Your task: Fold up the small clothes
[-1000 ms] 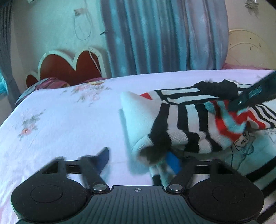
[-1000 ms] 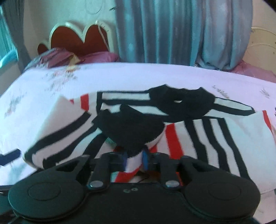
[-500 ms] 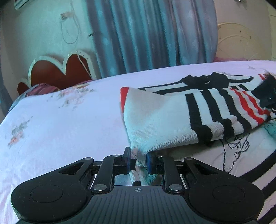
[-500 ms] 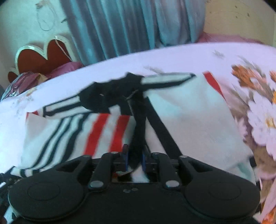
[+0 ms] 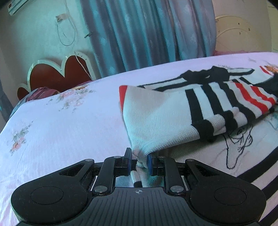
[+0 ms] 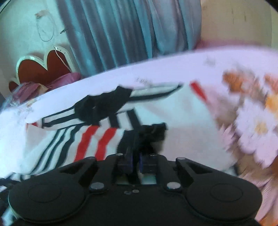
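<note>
I see left claw (image 5: 139,162) clamped on white knit corner of the black-and-red striped sweater (image 5: 173,118); right claw (image 6: 136,160) pinches its black trim, on the floral bed (image 5: 60,125).

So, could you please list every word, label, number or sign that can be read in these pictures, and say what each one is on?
No words or numbers can be read in either view.
Left claw body: a small crosshair mark, no text.
Sweater: a line drawing with no lettering in view.
Wall unit: any label is too small to read.
Right claw view: blurred by motion, nothing legible.
</note>
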A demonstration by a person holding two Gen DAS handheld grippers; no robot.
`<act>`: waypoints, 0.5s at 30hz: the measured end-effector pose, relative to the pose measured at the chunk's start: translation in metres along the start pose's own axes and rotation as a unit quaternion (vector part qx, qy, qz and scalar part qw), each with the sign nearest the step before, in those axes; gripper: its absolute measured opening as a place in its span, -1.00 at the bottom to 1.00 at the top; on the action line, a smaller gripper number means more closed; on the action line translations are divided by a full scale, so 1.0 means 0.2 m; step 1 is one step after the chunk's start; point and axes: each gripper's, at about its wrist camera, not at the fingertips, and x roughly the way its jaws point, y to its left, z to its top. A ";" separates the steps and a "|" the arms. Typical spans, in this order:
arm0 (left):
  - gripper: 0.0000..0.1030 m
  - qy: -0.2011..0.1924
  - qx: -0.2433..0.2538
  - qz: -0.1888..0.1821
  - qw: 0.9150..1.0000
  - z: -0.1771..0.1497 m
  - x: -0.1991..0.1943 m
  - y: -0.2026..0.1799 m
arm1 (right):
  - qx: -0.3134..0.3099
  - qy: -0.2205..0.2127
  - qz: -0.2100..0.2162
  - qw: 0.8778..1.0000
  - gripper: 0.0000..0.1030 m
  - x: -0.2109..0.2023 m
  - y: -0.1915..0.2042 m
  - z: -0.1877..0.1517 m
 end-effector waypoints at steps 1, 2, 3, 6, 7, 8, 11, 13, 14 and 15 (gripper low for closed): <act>-0.65 0.002 0.000 0.001 1.000 0.00 0.00 0.00 | -0.009 0.019 -0.012 1.000 -0.85 0.04 0.00 -0.01; -0.65 0.004 -0.003 -0.001 1.000 0.01 -0.01 0.01 | -0.011 0.047 -0.008 0.999 -0.84 0.08 -0.01 -0.02; -0.65 0.007 -0.009 -0.005 1.000 0.02 -0.02 0.02 | -0.016 0.045 -0.007 0.999 -0.70 0.08 -0.01 -0.02; -0.64 0.023 -0.039 -0.037 0.998 0.04 -0.06 0.07 | 0.001 0.026 0.003 1.000 -0.16 0.03 -0.04 0.01; -0.64 0.030 -0.050 -0.048 0.997 0.04 -0.08 0.09 | 0.009 0.020 0.009 1.000 -0.15 0.01 -0.06 0.02; -0.63 0.035 -0.062 -0.055 0.996 0.04 -0.11 0.10 | 0.011 0.015 0.012 1.000 -0.17 0.00 -0.07 0.03; -0.14 0.035 -0.104 -0.067 0.992 0.06 -0.17 0.16 | 0.019 0.012 0.011 1.000 -0.16 0.01 -0.11 0.07; 0.31 0.027 -0.126 -0.063 0.990 0.10 -0.16 0.17 | 0.033 0.019 0.009 0.999 -0.13 0.05 -0.15 0.08; 0.33 0.025 -0.136 -0.062 0.988 0.13 -0.14 0.18 | 0.037 0.026 0.010 0.999 -0.13 0.06 -0.16 0.07; 0.33 0.029 -0.147 -0.065 0.987 0.16 -0.10 0.19 | 0.041 0.036 0.014 0.998 -0.13 0.09 -0.16 0.06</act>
